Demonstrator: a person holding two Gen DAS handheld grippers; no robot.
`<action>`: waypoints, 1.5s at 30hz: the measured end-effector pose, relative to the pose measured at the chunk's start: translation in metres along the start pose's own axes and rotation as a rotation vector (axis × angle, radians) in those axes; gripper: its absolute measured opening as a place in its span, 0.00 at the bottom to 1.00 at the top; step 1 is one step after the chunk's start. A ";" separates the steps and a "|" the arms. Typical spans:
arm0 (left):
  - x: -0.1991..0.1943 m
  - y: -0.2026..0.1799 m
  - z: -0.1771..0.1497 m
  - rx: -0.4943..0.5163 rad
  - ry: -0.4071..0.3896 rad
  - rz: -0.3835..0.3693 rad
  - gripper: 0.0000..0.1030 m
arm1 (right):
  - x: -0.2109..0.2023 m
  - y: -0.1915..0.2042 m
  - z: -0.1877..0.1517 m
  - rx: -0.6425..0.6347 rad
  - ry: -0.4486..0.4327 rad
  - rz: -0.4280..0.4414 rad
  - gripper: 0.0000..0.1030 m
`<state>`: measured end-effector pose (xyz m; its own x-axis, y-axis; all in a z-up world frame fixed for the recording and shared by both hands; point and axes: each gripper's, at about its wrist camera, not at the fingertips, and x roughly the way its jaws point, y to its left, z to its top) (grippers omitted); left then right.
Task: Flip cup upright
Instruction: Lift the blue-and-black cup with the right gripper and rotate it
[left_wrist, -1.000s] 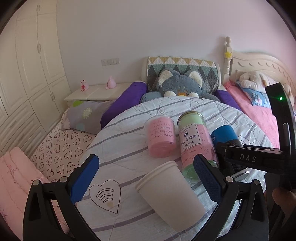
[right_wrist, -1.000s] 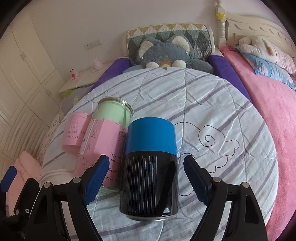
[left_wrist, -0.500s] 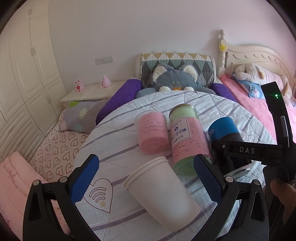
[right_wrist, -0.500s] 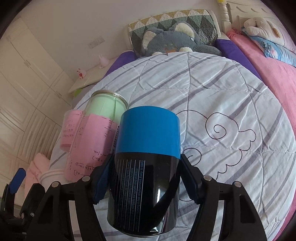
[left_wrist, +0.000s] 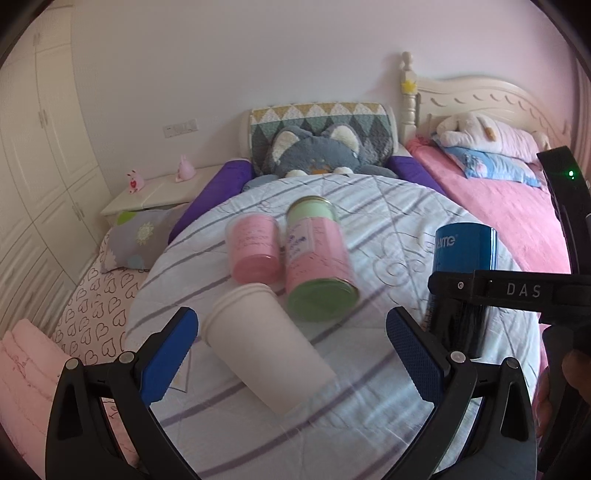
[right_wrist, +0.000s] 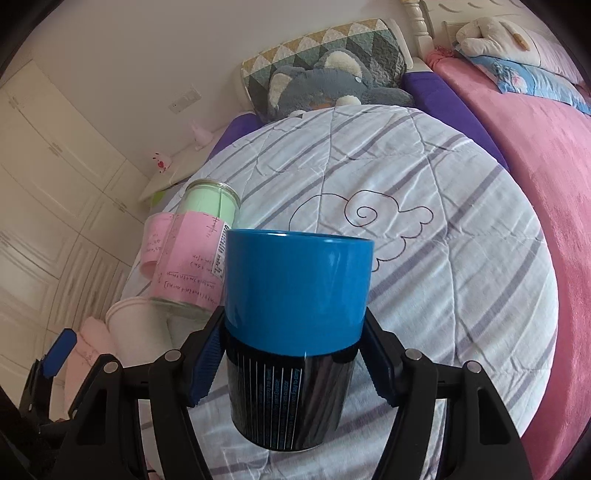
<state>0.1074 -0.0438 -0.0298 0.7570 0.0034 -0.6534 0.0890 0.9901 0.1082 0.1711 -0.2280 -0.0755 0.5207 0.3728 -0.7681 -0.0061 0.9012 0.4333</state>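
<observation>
Cup (right_wrist: 297, 295) blue-black; "DAS" on right hand-held gripper (right_wrist: 291, 360).

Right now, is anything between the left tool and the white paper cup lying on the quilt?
Nothing visible. The white paper cup lies on its side between the open left tool's fingers. The green-and-pink jar lies beyond it; the right tool holds the blue-and-black cup off to the right.

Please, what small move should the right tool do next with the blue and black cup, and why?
Probably tilt the blue and black cup to vertical and lower it onto the quilt. The right tool clamps its sides; it looks lifted, nearly upright in the left view.
</observation>
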 end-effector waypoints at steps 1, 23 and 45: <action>-0.002 -0.005 -0.001 0.008 0.003 -0.010 1.00 | -0.003 -0.002 -0.002 0.006 0.002 0.010 0.66; -0.035 -0.046 -0.016 0.109 0.033 -0.095 1.00 | 0.010 -0.042 -0.038 0.176 0.190 0.452 0.66; -0.006 -0.091 -0.024 0.181 0.150 -0.125 1.00 | 0.004 -0.042 -0.044 0.123 0.144 0.398 0.80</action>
<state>0.0794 -0.1309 -0.0534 0.6299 -0.0837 -0.7722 0.3005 0.9430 0.1430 0.1357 -0.2544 -0.1180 0.3735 0.7206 -0.5842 -0.0758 0.6514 0.7550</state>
